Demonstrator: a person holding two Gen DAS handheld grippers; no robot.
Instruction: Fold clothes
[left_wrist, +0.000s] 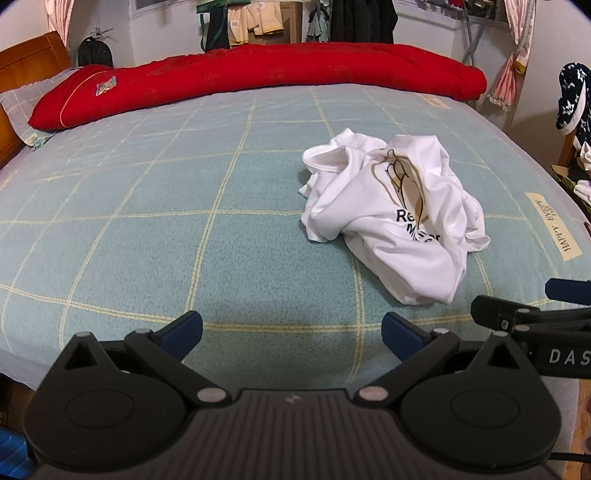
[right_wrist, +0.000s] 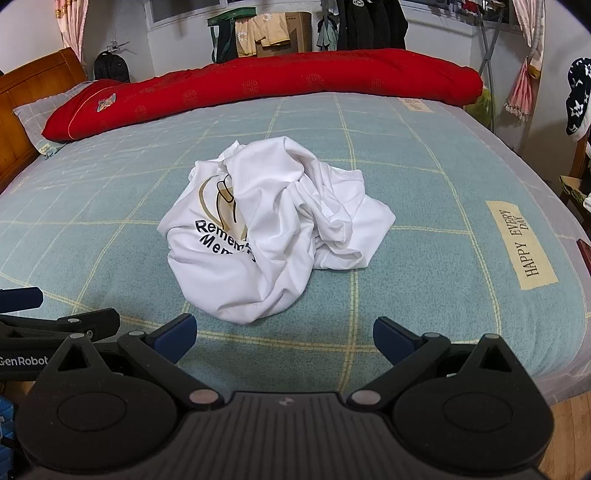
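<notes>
Toward the bed's (right_wrist: 110, 266) near edge, right of middle, the white T-shirt (right_wrist: 273, 229) lies crumpled, both the left gripper (left_wrist: 291, 334) and right gripper (right_wrist: 284, 334) spread wide and empty short of it; pinching a bunched ridge would likely lift several layers together.

2 wrist views facing bed (left_wrist: 147, 221), sharing shirt (right_wrist: 266, 229)

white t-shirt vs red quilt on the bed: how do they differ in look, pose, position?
The white t-shirt is a crumpled heap with a printed graphic and dark lettering; the red quilt is a long roll with a faint repeated pattern. The t-shirt sits mid-bed, nearer the cameras; the quilt stretches along the far edge. The t-shirt is compact; the quilt spans nearly the whole bed. Both rest on the blue checked bedsheet.
</notes>
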